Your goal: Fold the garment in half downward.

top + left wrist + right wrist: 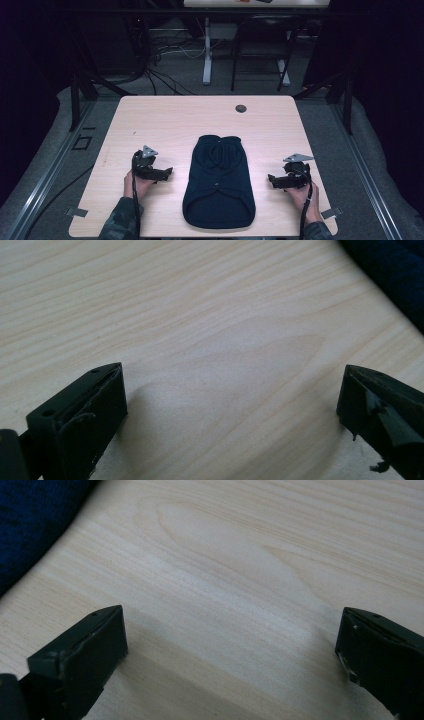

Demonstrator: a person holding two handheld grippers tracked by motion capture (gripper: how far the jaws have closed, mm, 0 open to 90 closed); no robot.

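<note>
A dark navy garment (218, 182) lies flat in the middle of the wooden table (165, 120), its narrow end toward the far side. My left gripper (169, 172) rests on the table to the garment's left, open, with bare wood between its jaws. My right gripper (271, 178) sits to the garment's right, also open and holding nothing. In the left gripper view (232, 390) an edge of the garment (395, 270) fills the top right corner. In the right gripper view (232, 630) the garment (30, 520) shows at the top left.
A small dark round grommet (241, 108) sits near the table's far edge. Beyond the table stand desk legs (207, 50), cables and a dark frame. Metal rails run along the floor on both sides.
</note>
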